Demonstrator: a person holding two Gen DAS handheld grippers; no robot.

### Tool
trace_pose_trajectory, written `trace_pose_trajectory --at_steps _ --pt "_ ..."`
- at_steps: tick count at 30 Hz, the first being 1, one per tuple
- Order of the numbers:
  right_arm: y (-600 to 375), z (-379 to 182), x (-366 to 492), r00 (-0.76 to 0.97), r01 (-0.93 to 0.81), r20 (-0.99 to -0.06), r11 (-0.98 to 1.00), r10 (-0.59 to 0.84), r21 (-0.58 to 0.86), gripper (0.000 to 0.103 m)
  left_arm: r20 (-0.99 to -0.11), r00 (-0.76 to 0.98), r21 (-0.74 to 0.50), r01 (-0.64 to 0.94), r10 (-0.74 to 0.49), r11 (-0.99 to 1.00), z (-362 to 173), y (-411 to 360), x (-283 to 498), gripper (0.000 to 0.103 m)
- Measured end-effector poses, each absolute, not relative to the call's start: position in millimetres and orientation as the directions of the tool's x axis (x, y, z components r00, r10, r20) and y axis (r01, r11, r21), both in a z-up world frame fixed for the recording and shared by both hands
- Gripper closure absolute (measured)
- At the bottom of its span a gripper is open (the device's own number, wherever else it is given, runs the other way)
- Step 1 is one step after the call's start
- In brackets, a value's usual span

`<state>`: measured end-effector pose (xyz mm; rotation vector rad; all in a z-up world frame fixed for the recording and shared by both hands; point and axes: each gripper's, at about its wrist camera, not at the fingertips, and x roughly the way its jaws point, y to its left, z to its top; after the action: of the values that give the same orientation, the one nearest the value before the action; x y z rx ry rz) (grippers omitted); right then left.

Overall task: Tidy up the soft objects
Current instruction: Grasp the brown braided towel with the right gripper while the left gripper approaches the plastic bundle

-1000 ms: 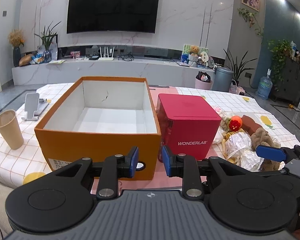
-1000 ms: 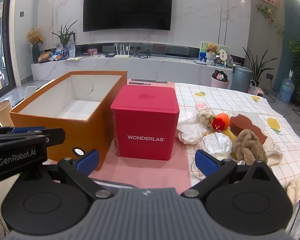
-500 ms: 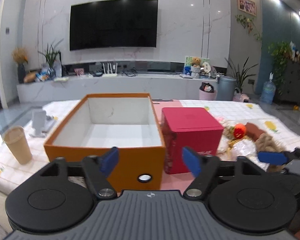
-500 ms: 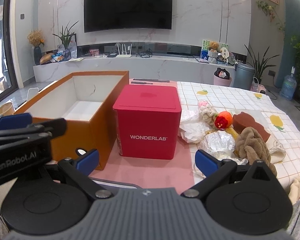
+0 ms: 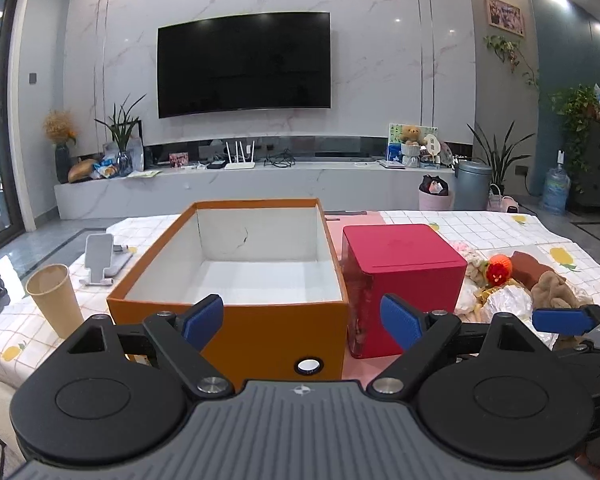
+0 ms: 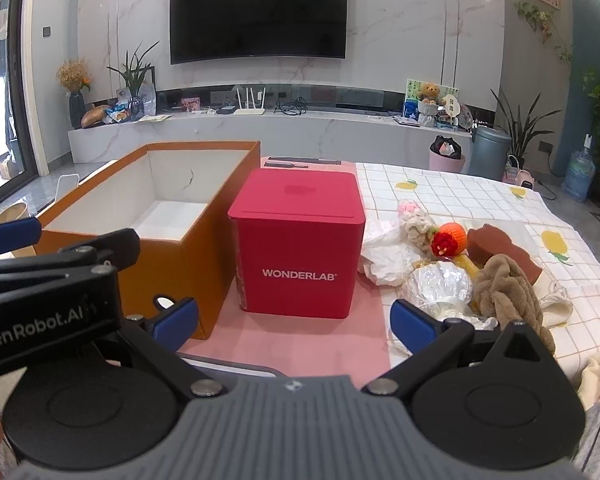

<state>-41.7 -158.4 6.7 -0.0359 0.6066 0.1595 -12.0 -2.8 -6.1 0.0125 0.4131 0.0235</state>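
Two hand-held grippers hover at the near edge of a desk (image 6: 460, 196) covered in a checked cloth, with no soft object yet picked up. The left gripper (image 5: 302, 318) has its blue-padded jaws opening to their widest, nothing between them, as it faces the empty orange cardboard box (image 5: 236, 264). The right gripper (image 6: 294, 322) also stands wide open and empty, aimed over the pink mat toward a closed red box (image 6: 300, 248) marked WONDERLAB. The soft objects lie in a heap to the right of the red box: a brown plush toy (image 6: 504, 284), a crocheted orange ball (image 6: 448, 240), a cream knitted toy (image 6: 416, 224), a crinkled clear wrapper (image 6: 436, 284) and a brown sponge-like block (image 6: 496, 248), all touching or overlapping. A paper cup (image 5: 56, 300) and a phone stand (image 5: 100, 258) sit left of the orange box. The sorting appears to be at its very start; the next move likely calls for the right gripper to reach right and down to the heap, close on one soft item without dragging its neighbours, and carry it across to the open box.
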Motion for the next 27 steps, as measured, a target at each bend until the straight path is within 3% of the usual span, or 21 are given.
trace_pose_trajectory --at_steps 4,17,27 --pt "-158.8 6.5 -40.9 0.809 -0.161 -0.571 0.987 0.141 0.016 0.003 -0.373 0.927 0.022 -0.032 0.038 0.999 -7.9 -2.8 -15.7 0.000" --pt "-166.2 10.4 -37.1 0.799 -0.155 -0.584 0.988 0.140 0.025 0.003 -0.399 0.917 0.007 -0.009 0.011 1.000 -2.0 -8.3 -7.5 0.000" --pt "-263.8 40.4 -9.3 0.782 0.065 -0.623 0.996 -0.008 0.068 0.003 -0.367 0.921 0.024 0.153 -0.134 0.988 30.4 -66.0 25.3 0.000"
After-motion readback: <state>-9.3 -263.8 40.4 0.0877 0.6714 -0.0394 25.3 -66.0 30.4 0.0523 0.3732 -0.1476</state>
